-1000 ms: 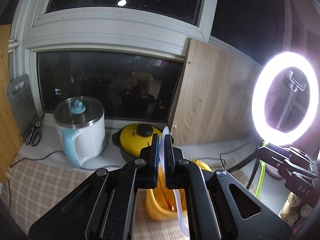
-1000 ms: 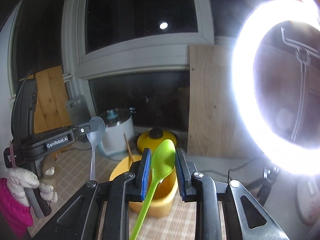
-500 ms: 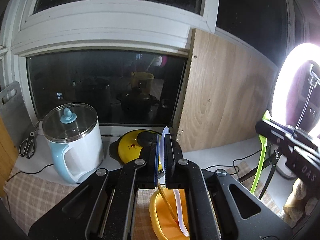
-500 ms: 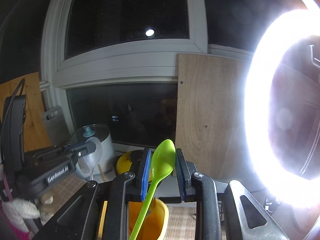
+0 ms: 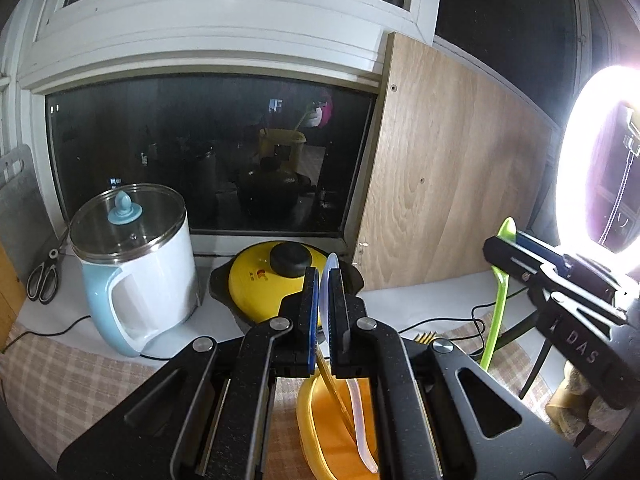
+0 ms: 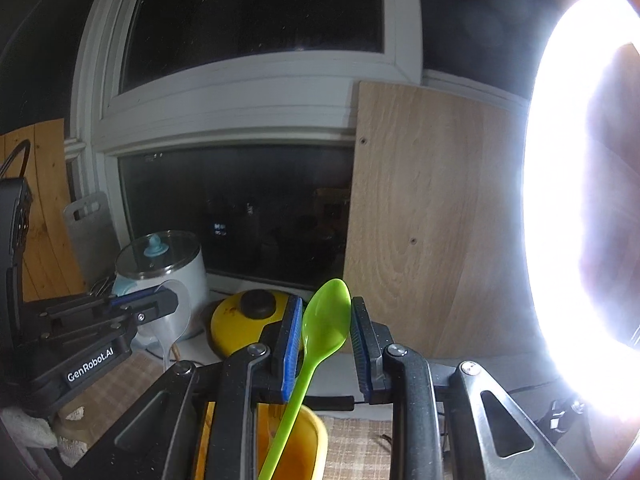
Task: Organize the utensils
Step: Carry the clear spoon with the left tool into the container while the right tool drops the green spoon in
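We hold left gripper [image 5: 325, 312] above yellow utensil holder [image 5: 310, 412], jaws pinched tight on translucent white spoon [image 5: 362, 420], bowl up, handle hanging inside holder. Our right gripper [image 6: 325, 340] grips green spoon [image 6: 324, 322] by bowl between narrowly parted pads, handle slanting down into same holder. Behind: white electric kettle [image 5: 136, 268], yellow lidded pot [image 5: 264, 280], glaring ring light [image 6: 560, 220].

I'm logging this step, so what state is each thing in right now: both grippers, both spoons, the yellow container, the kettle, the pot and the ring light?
left gripper: shut on clear spoon
clear spoon: upright, handle down in container
right gripper: shut on green spoon
green spoon: bowl up, handle over container
yellow container: open-topped
kettle: lid on
yellow pot: lid on
ring light: lit
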`<state>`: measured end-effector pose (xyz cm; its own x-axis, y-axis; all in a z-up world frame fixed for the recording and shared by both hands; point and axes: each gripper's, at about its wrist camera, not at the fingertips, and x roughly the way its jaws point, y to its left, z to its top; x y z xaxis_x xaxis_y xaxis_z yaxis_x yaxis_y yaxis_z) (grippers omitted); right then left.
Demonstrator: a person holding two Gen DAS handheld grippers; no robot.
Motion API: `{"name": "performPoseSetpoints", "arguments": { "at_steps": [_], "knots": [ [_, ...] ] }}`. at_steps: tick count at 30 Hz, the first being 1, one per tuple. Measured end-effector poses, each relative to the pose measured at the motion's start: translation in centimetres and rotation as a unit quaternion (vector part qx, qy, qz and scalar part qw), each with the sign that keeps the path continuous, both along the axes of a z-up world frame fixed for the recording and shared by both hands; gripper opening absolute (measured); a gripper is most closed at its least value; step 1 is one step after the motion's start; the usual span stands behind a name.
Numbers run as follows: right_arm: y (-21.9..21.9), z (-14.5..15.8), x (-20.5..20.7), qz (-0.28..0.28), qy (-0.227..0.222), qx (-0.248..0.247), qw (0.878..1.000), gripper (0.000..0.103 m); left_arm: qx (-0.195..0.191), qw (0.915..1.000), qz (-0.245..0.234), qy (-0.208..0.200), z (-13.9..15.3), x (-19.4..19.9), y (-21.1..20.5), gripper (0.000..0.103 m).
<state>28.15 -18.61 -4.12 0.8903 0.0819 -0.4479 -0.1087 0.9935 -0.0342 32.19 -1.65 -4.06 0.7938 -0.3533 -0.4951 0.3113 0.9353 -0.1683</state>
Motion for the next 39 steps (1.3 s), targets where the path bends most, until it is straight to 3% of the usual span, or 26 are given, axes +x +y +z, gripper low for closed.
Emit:
{"name": "performPoseSetpoints", "arguments": {
  "at_steps": [24, 32, 33, 35, 37, 39],
  "knots": [
    [-0.7, -4.8, -1.7, 0.082, 0.102, 0.072, 0.989, 0.024, 0.01, 0.9975, -0.042, 0.056, -3.3, -3.7, -1.1, 0.002],
    [-0.4, -4.7, -2.5, 0.1, 0.109, 0.079, 0.986, 0.024, 0.008, 0.9966, -0.049, 0.066, -3.2, -4.8, -1.3, 0.002],
    [-0.5, -4.7, -2.6, 0.101, 0.11, 0.081, 0.986, 0.024, 0.009, 0.9966, -0.048, 0.066, -3.2, -4.9, -1.3, 0.004],
    [-0.8, -4.5, -3.0, 0.098, 0.108, 0.086, 0.986, 0.026, 0.007, 0.9968, -0.044, 0.067, -3.0, -5.3, -1.0, 0.023],
    [-1.2, -4.4, -3.2, 0.094, 0.108, 0.089, 0.986, 0.027, 0.0, 0.9973, -0.038, 0.063, -2.8, -5.7, -0.6, 0.033],
    [-1.6, -4.4, -3.5, 0.093, 0.111, 0.094, 0.985, 0.029, -0.003, 0.9977, -0.032, 0.059, -2.6, -6.2, -0.1, 0.034]
  ]
}}
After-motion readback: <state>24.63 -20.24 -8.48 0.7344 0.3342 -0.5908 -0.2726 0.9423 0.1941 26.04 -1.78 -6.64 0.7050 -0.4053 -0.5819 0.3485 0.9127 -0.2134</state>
